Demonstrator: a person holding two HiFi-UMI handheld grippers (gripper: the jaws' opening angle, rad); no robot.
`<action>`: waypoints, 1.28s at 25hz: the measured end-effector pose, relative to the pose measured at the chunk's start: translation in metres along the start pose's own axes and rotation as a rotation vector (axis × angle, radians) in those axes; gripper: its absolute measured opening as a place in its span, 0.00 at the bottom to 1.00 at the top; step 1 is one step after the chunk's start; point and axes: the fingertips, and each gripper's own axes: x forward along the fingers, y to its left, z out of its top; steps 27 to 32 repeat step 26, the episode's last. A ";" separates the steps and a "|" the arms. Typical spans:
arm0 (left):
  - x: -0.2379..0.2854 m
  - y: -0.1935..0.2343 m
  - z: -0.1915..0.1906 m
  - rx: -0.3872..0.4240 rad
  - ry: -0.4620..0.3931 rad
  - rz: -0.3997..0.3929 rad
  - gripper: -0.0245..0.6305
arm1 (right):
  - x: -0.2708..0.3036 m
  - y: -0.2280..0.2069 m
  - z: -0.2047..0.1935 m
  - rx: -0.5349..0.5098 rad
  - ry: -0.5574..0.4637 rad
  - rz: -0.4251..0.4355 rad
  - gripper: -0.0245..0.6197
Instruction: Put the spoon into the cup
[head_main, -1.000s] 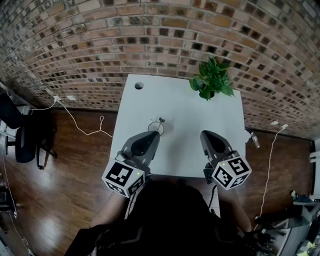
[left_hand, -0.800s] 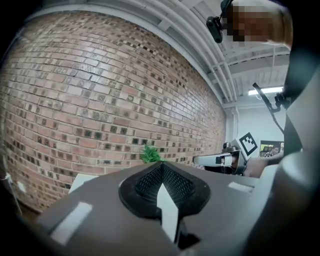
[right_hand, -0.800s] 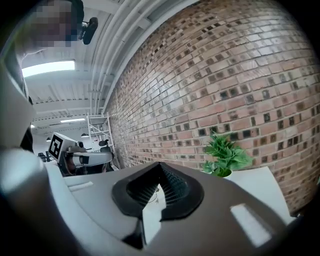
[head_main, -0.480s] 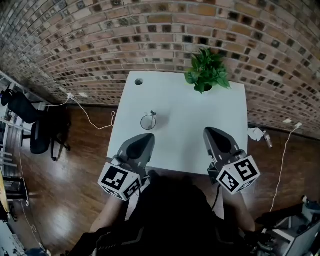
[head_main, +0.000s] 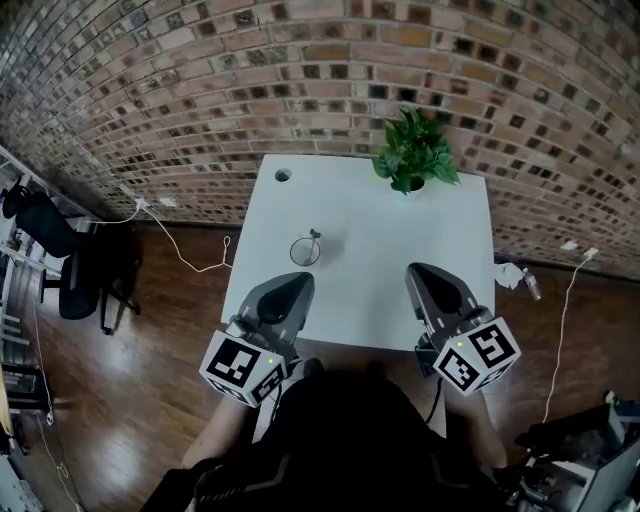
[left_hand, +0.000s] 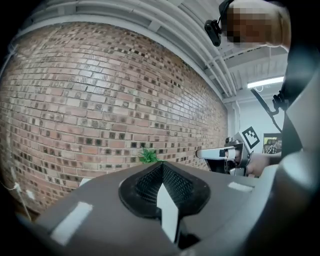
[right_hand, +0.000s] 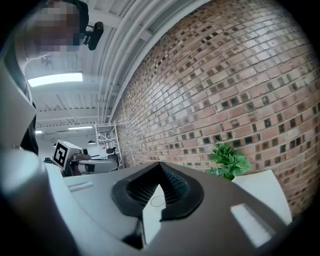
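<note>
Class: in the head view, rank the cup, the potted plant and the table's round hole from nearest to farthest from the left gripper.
1. cup, just ahead.
2. round hole, far left corner.
3. potted plant, far right.
</note>
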 end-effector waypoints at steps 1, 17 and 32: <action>-0.002 0.004 0.002 0.001 -0.013 -0.003 0.03 | 0.001 0.004 0.000 -0.006 0.004 -0.002 0.05; -0.006 0.005 -0.002 -0.031 -0.043 -0.071 0.03 | 0.010 0.020 0.004 -0.032 0.010 -0.016 0.05; -0.004 0.000 0.002 -0.034 -0.036 -0.068 0.03 | 0.004 0.019 0.011 -0.039 0.001 -0.020 0.05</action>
